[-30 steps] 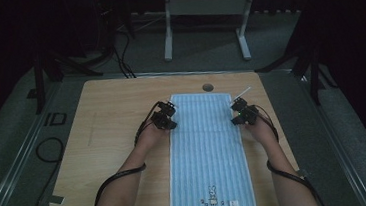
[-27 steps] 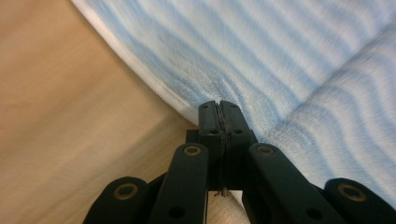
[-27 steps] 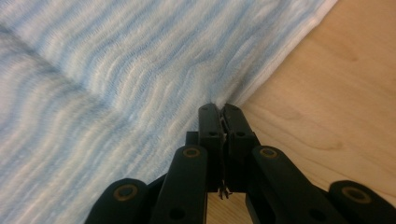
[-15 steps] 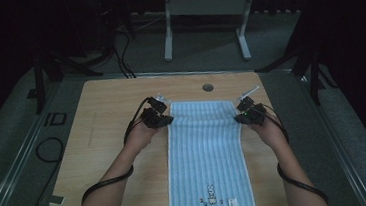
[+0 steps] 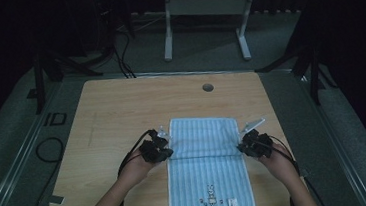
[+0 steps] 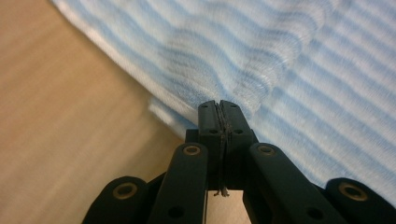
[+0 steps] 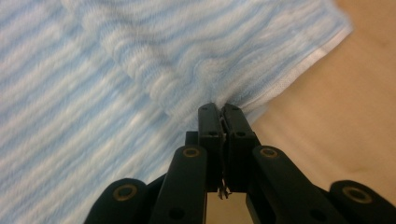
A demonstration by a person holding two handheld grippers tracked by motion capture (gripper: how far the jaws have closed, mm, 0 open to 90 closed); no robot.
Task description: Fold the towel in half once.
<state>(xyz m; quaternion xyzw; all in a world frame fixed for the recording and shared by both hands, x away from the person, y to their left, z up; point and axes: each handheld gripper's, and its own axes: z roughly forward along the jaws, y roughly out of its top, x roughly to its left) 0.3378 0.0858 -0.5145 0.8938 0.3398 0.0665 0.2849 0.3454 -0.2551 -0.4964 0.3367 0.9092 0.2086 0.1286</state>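
The towel (image 5: 207, 166), pale blue with fine stripes, is lying lengthwise on the wooden tabletop (image 5: 111, 114), its near end with the small printed mark reaching the edge closest to me. I am reading this as a fold in progress: the far part appears doubled back toward me, so a folded edge is facing the far side and the carried edge is sitting roughly across the middle of the cloth. I am holding that edge at both sides. The left hand-held gripper (image 6: 218, 105) is pinching the left border, jaws pressed together on a thin bite of the weave, with bare wood just beside it. The right hand-held gripper (image 7: 219, 108) is doing the same on the right border, jaws closed on the hem near a corner. In the high view both are sitting level with each other, one at each side of the towel.

Next, I judge, I am needing to keep both hands moving evenly toward the near end, keeping the cloth taut between them so the corners line up before I let go.
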